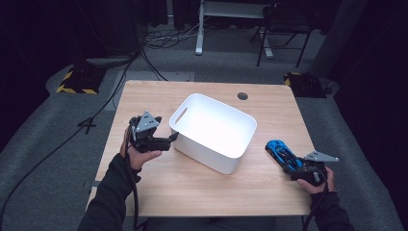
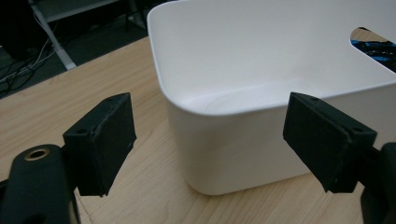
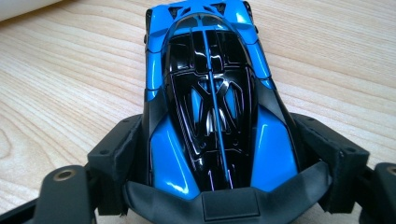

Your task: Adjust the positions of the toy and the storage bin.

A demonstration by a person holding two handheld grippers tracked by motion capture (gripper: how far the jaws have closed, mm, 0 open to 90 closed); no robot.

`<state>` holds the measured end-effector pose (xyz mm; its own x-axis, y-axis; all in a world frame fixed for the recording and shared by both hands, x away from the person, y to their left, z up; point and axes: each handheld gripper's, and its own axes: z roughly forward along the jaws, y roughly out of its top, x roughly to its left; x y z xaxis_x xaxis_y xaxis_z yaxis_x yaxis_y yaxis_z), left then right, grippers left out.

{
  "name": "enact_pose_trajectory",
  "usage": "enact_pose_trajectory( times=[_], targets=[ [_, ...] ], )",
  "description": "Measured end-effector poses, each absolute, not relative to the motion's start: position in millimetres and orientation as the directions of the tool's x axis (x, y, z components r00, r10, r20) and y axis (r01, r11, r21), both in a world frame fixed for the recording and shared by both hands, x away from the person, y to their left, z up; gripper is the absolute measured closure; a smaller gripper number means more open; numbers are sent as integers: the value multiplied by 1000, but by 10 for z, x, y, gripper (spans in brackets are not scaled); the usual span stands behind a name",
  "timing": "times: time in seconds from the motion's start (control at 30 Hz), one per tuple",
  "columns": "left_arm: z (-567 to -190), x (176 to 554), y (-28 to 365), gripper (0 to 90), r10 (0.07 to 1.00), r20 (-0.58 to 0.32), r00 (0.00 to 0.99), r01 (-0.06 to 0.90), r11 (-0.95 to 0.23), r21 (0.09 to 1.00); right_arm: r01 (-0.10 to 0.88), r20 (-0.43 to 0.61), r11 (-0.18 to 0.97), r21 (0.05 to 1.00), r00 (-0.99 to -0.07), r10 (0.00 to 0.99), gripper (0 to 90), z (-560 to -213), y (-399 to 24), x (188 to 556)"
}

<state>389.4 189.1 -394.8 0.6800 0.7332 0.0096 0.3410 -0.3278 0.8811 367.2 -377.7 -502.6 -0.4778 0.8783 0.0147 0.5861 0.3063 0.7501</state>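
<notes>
Blue toy car (image 3: 215,107) clamped in right gripper (image 3: 219,154) — left gripper (image 2: 210,140) apart (beside white bin (image 2: 261,70)).

The surface (image 1: 159,192) looks like pale wood with a fine matt grain. On it, the white bin (image 1: 213,132) is smooth plastic with a soft sheen. Beside the bin, the toy car (image 3: 215,102) is glossy blue and black. The tongs' pads (image 2: 105,140) look matt black, slightly rough.

Black sleeves on both forearms. The left gripper (image 1: 169,139) is black with a grey 3-cornered plate and trailing black cable; the right gripper (image 1: 294,166) matches. 2 blocky black jaws, brass-ringed screw hole beside them.
</notes>
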Motion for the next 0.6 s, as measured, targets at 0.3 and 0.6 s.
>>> enact_pose_trajectory(
  times=[0.3, 0.6],
  targets=[
    [-4321, 3998, 1845, 186, 672, 43, 740, 343, -431, 835, 587, 15, 306, 750, -478, 878, 229, -5025, -3776, 3672],
    [-4568, 4263, 1779, 156, 638, -43, 769, 423, -457, 783, 586, 14, 307, 750, -477, 879, 229, -5025, -3775, 3672]
  ],
)
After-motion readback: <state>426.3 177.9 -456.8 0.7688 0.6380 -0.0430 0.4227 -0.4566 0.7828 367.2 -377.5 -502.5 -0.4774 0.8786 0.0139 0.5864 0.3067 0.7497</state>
